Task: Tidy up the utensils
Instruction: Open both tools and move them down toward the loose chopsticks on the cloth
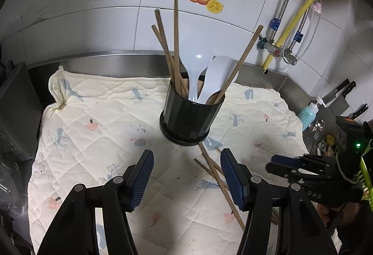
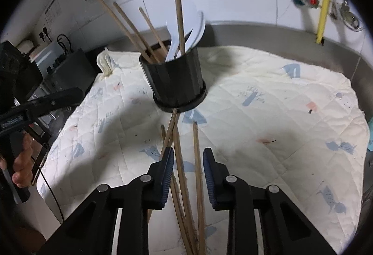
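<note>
While both grippers' jaws open, loose chopsticks flat, tips toward the black holder.

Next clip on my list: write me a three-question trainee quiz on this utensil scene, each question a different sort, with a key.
1. True or false: the black utensil holder lies tipped over on the quilted cloth.
2. What lies between the fingers of the right gripper? A) a white rice paddle B) loose wooden chopsticks C) a knife
3. Fill in: besides chopsticks, the holder contains two white ____.

Key
1. False: it stands upright.
2. B: the loose chopsticks lie on the cloth between its pads, not yet pinched.
3. Rice paddles. The left gripper is open and empty.
</note>
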`<state>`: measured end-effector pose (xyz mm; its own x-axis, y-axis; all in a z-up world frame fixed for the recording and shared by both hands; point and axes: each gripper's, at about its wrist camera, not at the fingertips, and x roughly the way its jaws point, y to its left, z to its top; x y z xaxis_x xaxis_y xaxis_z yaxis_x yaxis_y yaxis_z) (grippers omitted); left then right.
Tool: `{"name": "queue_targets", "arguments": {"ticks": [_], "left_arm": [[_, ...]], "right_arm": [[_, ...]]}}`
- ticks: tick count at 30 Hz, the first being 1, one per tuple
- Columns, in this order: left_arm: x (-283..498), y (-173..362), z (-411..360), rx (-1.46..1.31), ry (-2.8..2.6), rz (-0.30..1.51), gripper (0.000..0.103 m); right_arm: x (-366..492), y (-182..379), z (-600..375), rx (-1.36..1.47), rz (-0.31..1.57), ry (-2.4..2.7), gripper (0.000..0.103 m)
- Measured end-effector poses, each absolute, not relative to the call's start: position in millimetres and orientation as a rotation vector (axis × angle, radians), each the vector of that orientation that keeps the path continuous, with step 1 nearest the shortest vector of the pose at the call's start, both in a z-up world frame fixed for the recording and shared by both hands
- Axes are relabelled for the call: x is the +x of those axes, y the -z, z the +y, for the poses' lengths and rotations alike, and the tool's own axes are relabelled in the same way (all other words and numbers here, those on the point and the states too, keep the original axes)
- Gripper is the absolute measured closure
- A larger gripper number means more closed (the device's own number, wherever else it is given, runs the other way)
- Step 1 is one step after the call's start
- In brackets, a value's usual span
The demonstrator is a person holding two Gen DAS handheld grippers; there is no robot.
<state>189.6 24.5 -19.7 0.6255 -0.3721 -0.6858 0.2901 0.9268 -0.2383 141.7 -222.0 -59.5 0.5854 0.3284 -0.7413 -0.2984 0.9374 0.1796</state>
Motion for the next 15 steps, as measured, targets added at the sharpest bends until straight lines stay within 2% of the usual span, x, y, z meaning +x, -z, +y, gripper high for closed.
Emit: {"name": "queue_targets", "arguments": {"ticks": [4, 15], "left_arm": [[192, 25, 28, -0.108, 0.377, 0.822, 0.039], [201, 43, 33, -0.119, 0.377, 0.865, 0.040]], "right_arm": [[154, 73, -214, 0.032, 0.906, -0.373, 0.080], [186, 96, -192, -0.013, 0.964, -0.377, 0.081]]}}
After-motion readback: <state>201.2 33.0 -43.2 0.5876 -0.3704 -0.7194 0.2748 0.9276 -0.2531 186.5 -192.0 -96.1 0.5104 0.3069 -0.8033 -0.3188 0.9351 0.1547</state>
